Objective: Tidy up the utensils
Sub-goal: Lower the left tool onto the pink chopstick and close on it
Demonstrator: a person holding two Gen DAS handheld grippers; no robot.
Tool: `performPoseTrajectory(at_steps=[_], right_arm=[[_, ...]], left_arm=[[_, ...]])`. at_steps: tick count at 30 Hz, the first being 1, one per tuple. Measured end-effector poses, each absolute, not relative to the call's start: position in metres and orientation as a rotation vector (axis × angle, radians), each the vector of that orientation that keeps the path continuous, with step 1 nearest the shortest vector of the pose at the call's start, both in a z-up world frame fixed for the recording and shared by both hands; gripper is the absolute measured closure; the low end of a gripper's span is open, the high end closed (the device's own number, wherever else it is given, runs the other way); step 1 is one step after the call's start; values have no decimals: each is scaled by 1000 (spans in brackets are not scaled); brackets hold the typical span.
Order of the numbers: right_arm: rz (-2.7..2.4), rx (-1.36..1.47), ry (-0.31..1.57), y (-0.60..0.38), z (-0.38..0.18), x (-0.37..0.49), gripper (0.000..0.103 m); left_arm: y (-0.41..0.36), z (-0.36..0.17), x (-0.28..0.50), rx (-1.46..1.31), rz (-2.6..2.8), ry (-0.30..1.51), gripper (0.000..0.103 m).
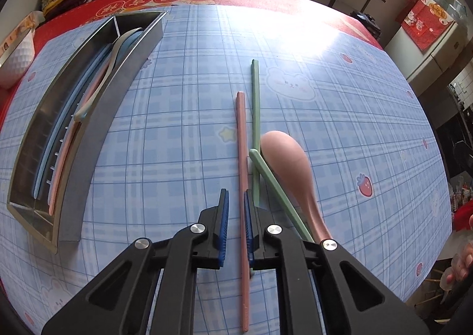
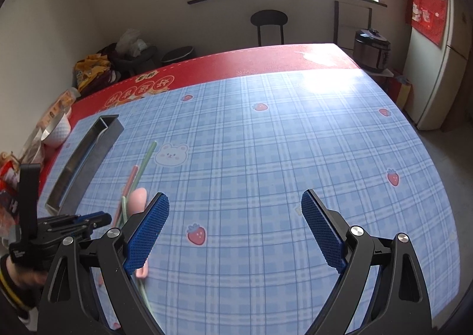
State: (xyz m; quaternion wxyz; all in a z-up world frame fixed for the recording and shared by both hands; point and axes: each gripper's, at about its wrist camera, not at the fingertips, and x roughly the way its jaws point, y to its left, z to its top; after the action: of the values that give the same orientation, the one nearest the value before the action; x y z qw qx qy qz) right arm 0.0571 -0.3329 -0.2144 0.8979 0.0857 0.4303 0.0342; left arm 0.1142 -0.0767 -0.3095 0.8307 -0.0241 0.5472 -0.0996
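My left gripper (image 1: 236,196) points steeply down at the blue checked tablecloth, its jaws narrowed to a slit around a pink chopstick (image 1: 241,134) that lies lengthwise between the blue pads. Just right of it two green chopsticks (image 1: 255,104) (image 1: 275,187) cross each other, against a pink spoon (image 1: 285,157). A steel tray (image 1: 118,92) at the left holds blue and pink chopsticks and two spoons. My right gripper (image 2: 235,208) hangs open over bare cloth with nothing between its fingers. Its view shows the left gripper (image 2: 97,218), the spoon (image 2: 139,199) and the tray (image 2: 85,163) at the left.
A white bowl (image 2: 57,129) and snack packets sit left of the tray on the red cloth (image 2: 266,60). A black chair (image 2: 269,24), a rice cooker (image 2: 372,49) and a fridge (image 2: 431,74) stand beyond the table. A hand (image 1: 461,261) shows at the right edge.
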Motion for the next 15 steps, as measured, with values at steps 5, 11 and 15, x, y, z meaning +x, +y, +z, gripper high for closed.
performPoseTrajectory(at_steps=[5,11,15], right_arm=[[53,179,900,-337,-217,57,15],[30,194,908,-342,-218,58,15],[23,201,916,-342,-220,59,15]], left_arm=[[-85,-312,126,-15,-231,1172,94],[-91,-317,132,17,-241,1179,94],[-95,-318,135,68,-242,1180,94]])
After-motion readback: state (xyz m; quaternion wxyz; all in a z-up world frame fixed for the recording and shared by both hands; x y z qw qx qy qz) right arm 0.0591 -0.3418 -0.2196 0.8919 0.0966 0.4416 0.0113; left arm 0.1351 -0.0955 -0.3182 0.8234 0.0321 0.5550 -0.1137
